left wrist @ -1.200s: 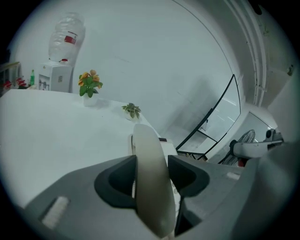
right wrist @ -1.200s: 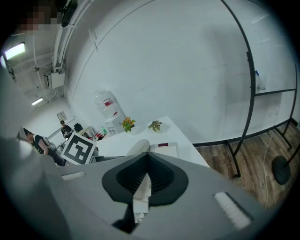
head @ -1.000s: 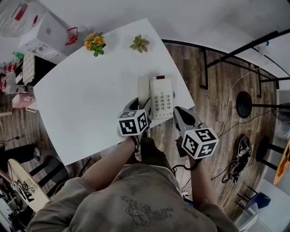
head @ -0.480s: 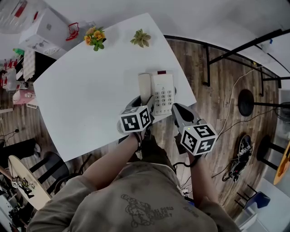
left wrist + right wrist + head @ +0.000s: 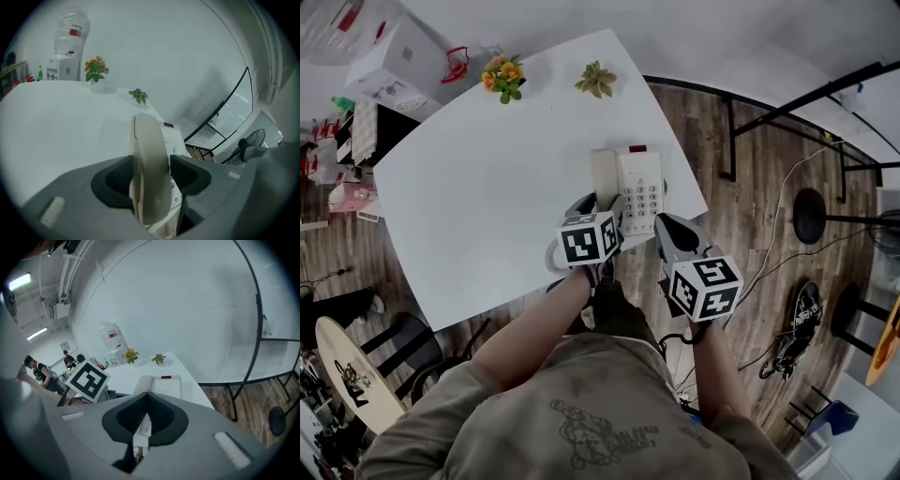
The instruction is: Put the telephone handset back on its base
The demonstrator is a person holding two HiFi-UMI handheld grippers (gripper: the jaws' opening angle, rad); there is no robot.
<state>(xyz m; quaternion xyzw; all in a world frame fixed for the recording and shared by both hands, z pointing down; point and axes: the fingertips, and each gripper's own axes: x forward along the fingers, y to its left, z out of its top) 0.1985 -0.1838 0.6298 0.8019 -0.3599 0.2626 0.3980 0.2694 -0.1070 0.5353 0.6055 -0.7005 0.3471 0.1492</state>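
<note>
left tool [image 5: 151,161] clamped on handset [image 5: 147,133], which lies along left side of base [image 5: 640,192] on counter [image 5: 487,206]. right tool [image 5: 147,394] closed, empty. seating step, apparently near done; next: confirm handset sits flat, open jaws, withdraw.

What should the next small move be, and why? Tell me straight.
Probably ease the left hand-held gripper open and let go. Its jaws close on the near end of the handset, and the handset seems to lie along the left side of the base, though whether it is fully seated cannot be told.
</note>
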